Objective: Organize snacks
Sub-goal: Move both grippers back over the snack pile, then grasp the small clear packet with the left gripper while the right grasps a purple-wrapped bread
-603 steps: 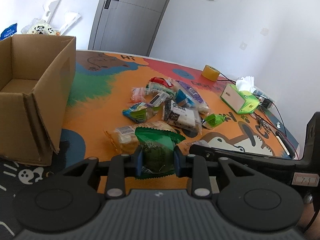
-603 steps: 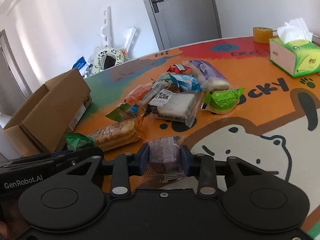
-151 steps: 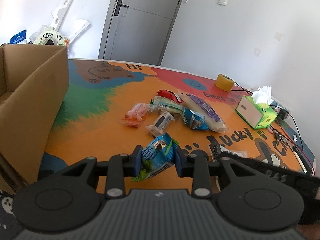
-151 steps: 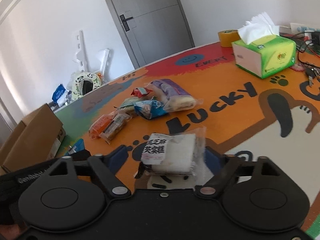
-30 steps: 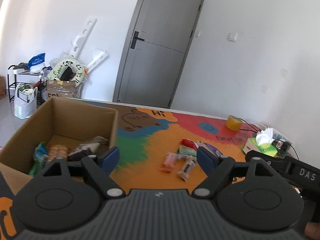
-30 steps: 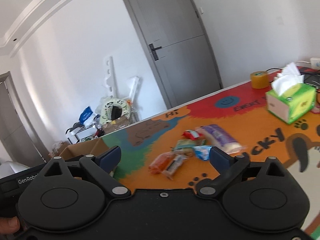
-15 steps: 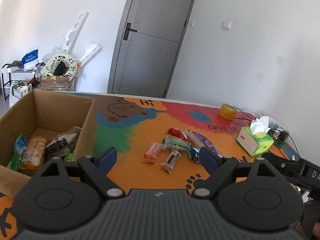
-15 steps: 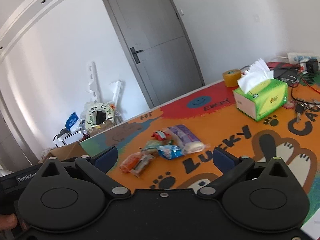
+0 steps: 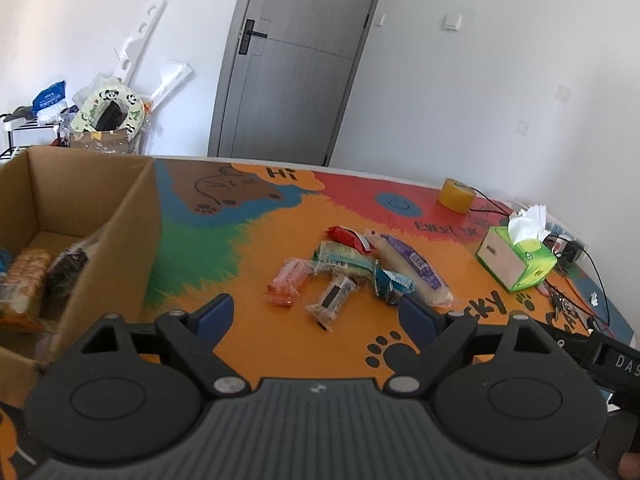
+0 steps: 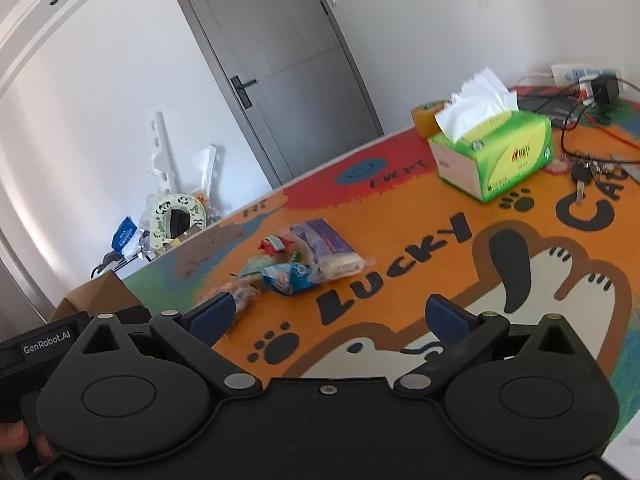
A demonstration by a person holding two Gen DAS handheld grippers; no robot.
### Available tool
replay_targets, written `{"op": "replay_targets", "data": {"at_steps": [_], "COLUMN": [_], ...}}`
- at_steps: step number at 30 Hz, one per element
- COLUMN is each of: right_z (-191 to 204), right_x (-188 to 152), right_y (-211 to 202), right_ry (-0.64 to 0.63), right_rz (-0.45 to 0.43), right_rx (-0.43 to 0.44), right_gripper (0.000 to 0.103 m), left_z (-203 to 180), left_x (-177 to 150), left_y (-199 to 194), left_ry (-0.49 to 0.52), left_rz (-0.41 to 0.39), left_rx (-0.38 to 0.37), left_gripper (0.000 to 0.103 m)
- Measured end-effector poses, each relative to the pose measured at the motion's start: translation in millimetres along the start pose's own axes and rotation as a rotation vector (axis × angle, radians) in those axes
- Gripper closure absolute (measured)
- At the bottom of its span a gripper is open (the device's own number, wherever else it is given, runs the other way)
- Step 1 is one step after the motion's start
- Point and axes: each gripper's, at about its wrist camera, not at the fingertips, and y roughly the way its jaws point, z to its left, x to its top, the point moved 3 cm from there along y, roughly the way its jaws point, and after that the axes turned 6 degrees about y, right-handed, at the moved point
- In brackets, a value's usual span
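My left gripper (image 9: 316,314) spread wide and empty, my right gripper (image 10: 326,318) just opened further, empty too, snacks (image 9: 360,268) clustered ahead on mat (image 9: 240,248), box (image 9: 116,240) at left

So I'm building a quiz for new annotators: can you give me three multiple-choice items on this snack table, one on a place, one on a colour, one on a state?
1. Where does the cardboard box stand relative to the loose snacks, in the left wrist view?
A. left of them
B. right of them
C. behind them

2. What colour is the tissue box?
A. blue
B. green
C. red

3. How is the right gripper?
A. shut on a packet
B. open, nothing between the jaws
C. shut, empty

Answers: 1 A, the box fills the left edge while the snacks lie mid-table. 2 B, its sides are bright green. 3 B, the jaws stand wide apart over bare mat.
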Motion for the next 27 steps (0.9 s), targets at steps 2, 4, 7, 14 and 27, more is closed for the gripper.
{"op": "replay_targets", "data": {"at_steps": [2,4,7,14,27], "right_z": [-5,-9,-11,-11,-10], "right_x": [-1,-2,-3,9,37], "right_y": [7,14,24,47,94], "right_ry": [0.01,0.014,0.013,0.003,0.003], "right_rz": [0.012,0.025,0.036,0.049,0.086], "right_rx": [-0.003,-0.003,-0.001,0.019,0.047], "right_gripper": [0.0,0.0,0.001,0.015,0.022], "left_z": [-2,-4,-5,-12,-33], "left_x": [-1,-3,-3,1,8], "left_y": [7,16,29,55,106], "left_ry": [0.008,0.01,0.007,0.024,0.043], "left_rz": [0.006,0.013,0.024,0.045,0.109], "left_rx": [-0.008,-0.009,-0.009,-0.022,-0.012], "left_gripper": [0.014,0.015,0.016,0.031,0.057]}}
